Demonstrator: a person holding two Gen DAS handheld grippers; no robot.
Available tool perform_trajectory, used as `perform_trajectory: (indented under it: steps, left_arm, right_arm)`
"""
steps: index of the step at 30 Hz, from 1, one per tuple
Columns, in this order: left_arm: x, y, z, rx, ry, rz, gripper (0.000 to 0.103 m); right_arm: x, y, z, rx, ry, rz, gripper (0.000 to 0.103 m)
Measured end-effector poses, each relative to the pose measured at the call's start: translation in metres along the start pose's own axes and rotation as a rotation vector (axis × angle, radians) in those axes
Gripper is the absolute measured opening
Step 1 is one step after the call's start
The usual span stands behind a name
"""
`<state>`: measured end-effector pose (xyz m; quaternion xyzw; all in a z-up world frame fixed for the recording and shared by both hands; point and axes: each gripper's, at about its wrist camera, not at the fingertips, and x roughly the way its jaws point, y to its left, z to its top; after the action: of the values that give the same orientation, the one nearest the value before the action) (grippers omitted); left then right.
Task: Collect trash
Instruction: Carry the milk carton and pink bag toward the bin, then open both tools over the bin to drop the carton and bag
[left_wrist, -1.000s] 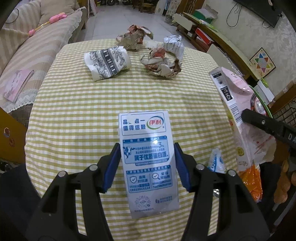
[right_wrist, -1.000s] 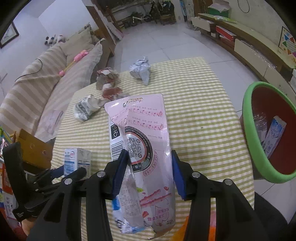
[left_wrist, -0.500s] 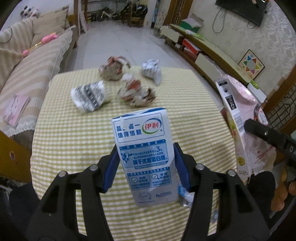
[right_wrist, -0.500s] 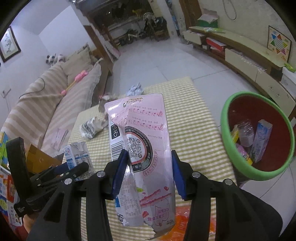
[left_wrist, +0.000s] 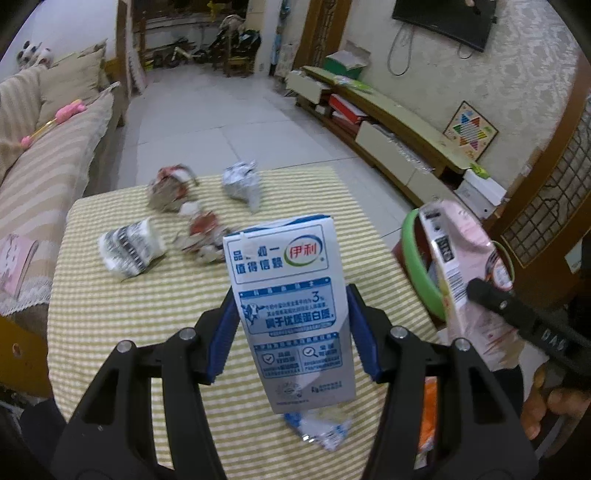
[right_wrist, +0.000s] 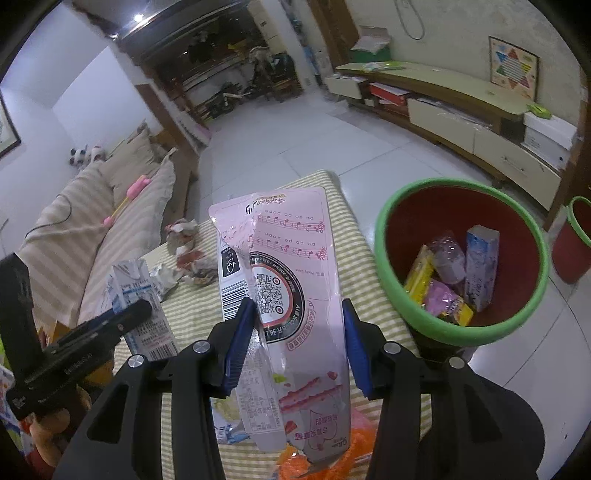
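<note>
Above the checked desk (left_wrist: 110, 314): left claw (left_wrist: 290, 325) clamped on blue milk carton (left_wrist: 291, 295), right claw (right_wrist: 299, 336) clamped on pink carton (right_wrist: 291, 280), near green-rimmed bin (right_wrist: 417, 310). Likely empty, light, crushable; best gripped mid-body, gently.

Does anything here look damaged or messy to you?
Yes. The pink carton clamped in the right gripper is torn and creased along its upper left edge. Several crumpled paper wads lie scattered on the yellow checked tablecloth, and a crushed blue-and-white wrapper lies near its front edge.
</note>
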<state>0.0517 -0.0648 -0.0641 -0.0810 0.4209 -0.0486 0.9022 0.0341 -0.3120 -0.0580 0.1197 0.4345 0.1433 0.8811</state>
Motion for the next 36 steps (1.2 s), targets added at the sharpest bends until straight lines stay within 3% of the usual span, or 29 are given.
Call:
perform_trajectory:
  steps: [14, 24, 36]
  left_arm:
    - [0.023, -0.059, 0.023, 0.073, -0.005, -0.102, 0.054]
    - [0.070, -0.141, 0.047, 0.175, 0.026, -0.230, 0.054]
    - [0.129, -0.205, 0.053, 0.278, 0.108, -0.276, 0.054]
  right_arm:
    - [-0.034, -0.061, 0.017, 0.083, -0.085, -0.110, 0.046]
    - [-0.044, -0.126, 0.033, 0.201, -0.142, -0.163, 0.046]
    - [-0.034, -0.174, 0.057, 0.239, -0.173, -0.217, 0.046]
